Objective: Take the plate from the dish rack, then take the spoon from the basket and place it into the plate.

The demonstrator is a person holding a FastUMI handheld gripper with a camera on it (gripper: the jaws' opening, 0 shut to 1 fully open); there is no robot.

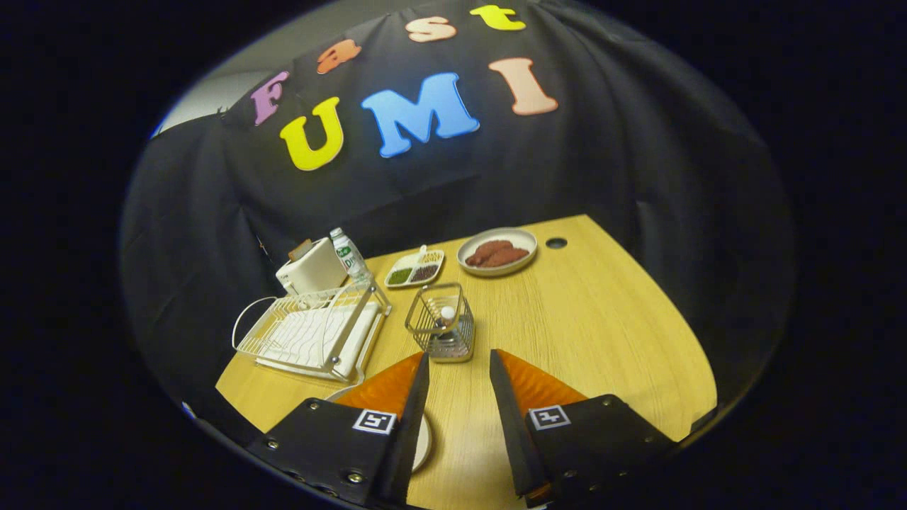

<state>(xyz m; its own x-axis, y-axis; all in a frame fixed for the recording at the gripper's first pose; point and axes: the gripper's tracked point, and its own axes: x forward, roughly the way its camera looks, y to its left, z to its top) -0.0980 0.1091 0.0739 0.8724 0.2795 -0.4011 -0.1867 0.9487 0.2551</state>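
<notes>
My gripper (pixel 459 358) hangs open above the wooden table (pixel 595 333), with nothing between its fingers. Just ahead of the fingertips stands a small wire basket (pixel 441 324) with the spoon (pixel 446 315) upright in it, its pale round end showing. A pale plate (pixel 423 443) lies flat on the table under the left finger, mostly hidden by it. To the left of the basket sits the white wire dish rack (pixel 312 336), with no plate in it.
Behind the rack stand a white toaster (pixel 310 269) and a water bottle (pixel 349 253). Farther back lie a divided dish (pixel 415 270) of green and dark food and a round plate of brown food (pixel 497 252). A cable hole (pixel 556 243) marks the far edge.
</notes>
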